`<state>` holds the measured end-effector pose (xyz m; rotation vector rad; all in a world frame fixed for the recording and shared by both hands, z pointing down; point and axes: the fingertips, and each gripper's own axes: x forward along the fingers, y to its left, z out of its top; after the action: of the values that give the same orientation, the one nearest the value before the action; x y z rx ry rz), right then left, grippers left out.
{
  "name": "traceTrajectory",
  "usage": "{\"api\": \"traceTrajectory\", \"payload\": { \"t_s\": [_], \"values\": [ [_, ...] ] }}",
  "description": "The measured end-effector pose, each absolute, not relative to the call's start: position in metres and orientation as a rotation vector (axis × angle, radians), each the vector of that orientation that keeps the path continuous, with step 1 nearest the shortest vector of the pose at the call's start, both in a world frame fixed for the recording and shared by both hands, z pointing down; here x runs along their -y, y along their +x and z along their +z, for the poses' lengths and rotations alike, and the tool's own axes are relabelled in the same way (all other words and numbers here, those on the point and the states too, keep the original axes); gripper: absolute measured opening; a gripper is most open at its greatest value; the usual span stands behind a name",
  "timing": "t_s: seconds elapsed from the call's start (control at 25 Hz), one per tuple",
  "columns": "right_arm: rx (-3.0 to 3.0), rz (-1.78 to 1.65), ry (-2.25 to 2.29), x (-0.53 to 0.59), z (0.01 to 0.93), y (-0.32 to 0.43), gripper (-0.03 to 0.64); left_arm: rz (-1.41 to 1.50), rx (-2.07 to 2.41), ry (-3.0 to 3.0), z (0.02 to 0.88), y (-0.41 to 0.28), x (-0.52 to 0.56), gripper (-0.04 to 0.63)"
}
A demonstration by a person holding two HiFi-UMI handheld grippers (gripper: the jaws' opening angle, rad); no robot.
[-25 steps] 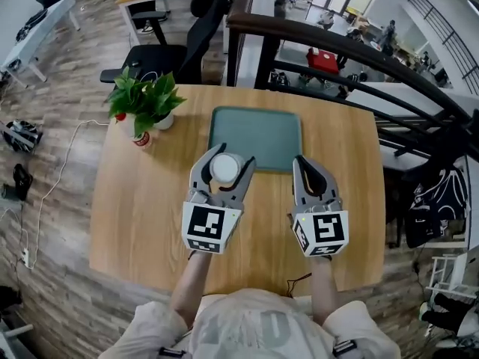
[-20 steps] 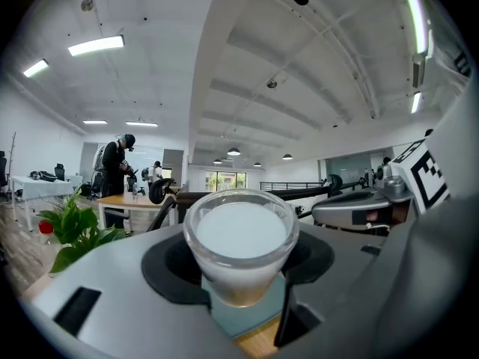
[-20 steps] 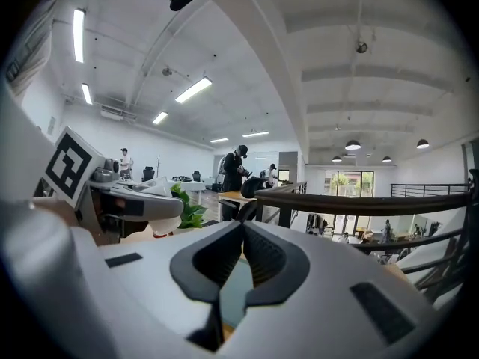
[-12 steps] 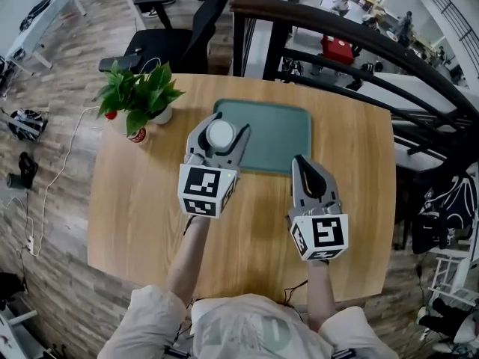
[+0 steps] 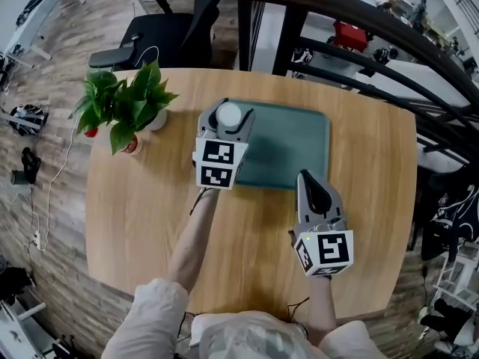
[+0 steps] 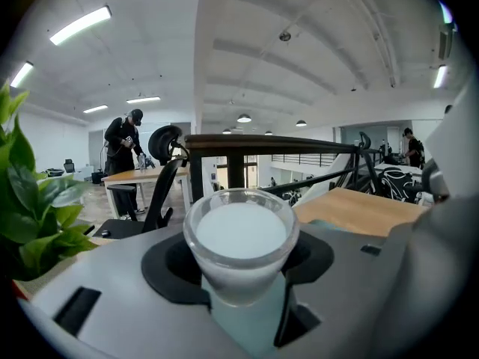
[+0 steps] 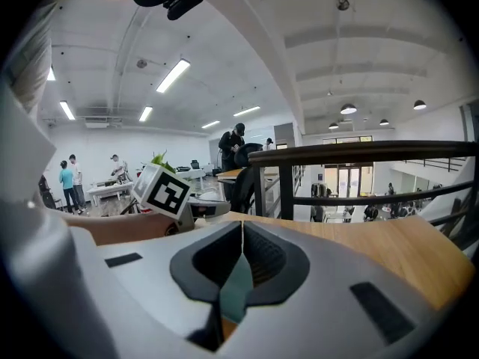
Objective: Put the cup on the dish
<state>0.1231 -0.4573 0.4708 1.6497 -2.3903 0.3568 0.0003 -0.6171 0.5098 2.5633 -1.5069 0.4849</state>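
Observation:
A small frosted white cup (image 5: 228,115) (image 6: 241,241) sits upright between the jaws of my left gripper (image 5: 227,116) (image 6: 241,275), which is shut on it. That gripper hangs over the left end of the teal rectangular dish (image 5: 292,152), which lies at the table's far middle. In the left gripper view the teal dish (image 6: 251,327) shows below the cup. My right gripper (image 5: 310,186) (image 7: 239,264) is shut with nothing in it, near the dish's front right edge.
A potted green plant (image 5: 123,107) (image 6: 34,208) stands at the table's far left, close to my left gripper. The round-cornered wooden table (image 5: 150,215) ends just beyond the dish, where a dark railing (image 5: 359,28) runs. A black office chair (image 5: 150,36) stands behind the table.
My left gripper has carried the cup away from me, from the dish's near left edge to over its left end. The right gripper has stayed near the dish's front edge.

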Motion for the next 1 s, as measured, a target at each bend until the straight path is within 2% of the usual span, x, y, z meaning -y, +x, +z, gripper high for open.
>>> {"api": "traceTrajectory", "payload": {
  "t_s": [0.36,0.72,1.0],
  "values": [
    [2.314,0.428,1.628,0.463,0.508,0.138,0.020,0.672,1.486,2.456,0.575,-0.001,0.653,0.252],
    [2.312,0.479,1.626,0.464,0.519,0.135,0.020,0.872,1.511,2.492,0.591,0.005,0.653,0.252],
    [2.305,0.480,1.644,0.458,0.515,0.140,0.021,0.847,1.563,2.459,0.590,0.002,0.656,0.256]
  ]
}}
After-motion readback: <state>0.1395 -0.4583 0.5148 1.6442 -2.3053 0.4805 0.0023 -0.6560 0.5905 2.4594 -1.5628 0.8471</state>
